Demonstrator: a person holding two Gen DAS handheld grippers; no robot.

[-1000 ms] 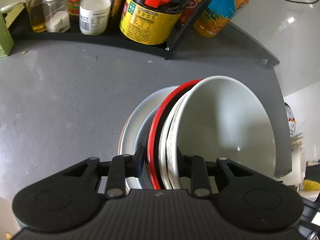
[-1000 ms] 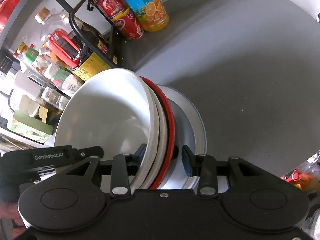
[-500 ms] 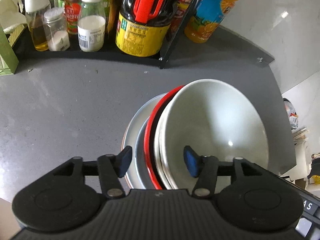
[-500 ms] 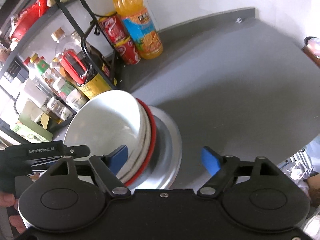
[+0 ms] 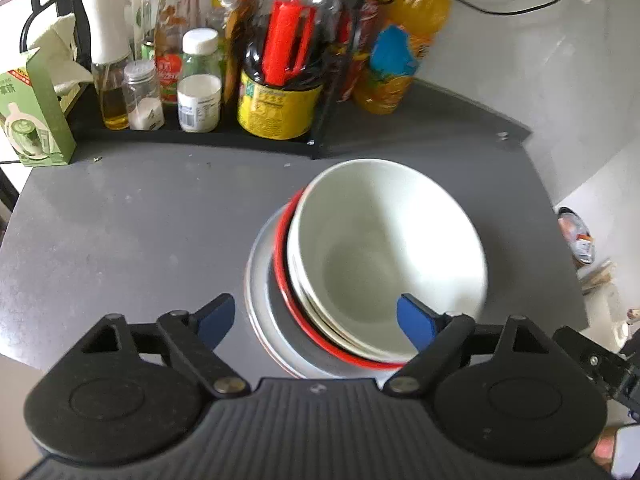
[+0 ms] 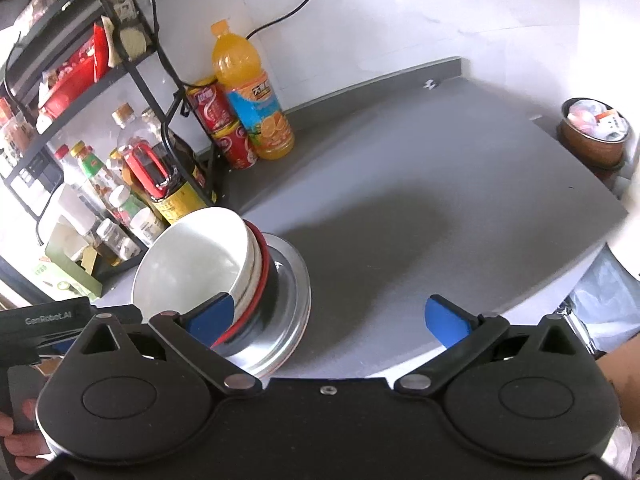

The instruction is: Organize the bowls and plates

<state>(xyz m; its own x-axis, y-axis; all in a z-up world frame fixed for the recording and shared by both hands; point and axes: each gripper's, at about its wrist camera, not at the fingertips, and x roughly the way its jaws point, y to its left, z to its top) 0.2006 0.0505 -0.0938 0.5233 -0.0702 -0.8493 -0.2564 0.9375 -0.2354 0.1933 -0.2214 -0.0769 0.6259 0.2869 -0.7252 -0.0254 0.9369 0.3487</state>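
Observation:
A stack of dishes rests on the grey counter (image 5: 120, 232): a white bowl (image 5: 384, 256) on top, a second white dish and a red-rimmed bowl (image 5: 282, 268) under it, and a wide silver plate (image 5: 260, 300) at the bottom. The stack also shows in the right wrist view, with the white bowl (image 6: 192, 264) above the silver plate (image 6: 292, 296). My left gripper (image 5: 316, 318) is open and empty, drawn back above the stack's near edge. My right gripper (image 6: 340, 318) is open and empty, to the right of the stack and above it.
A black rack (image 5: 192, 136) with several sauce bottles and jars lines the counter's back edge. An orange juice bottle (image 6: 252, 92) and red cans (image 6: 224, 128) stand beside it. A green carton (image 5: 34, 120) stands at the left. A brown bin (image 6: 592, 136) sits past the counter's right edge.
Both grippers were shut on the stack's rims one second ago. They have opened and pulled back and up, leaving the stack resting on the counter.

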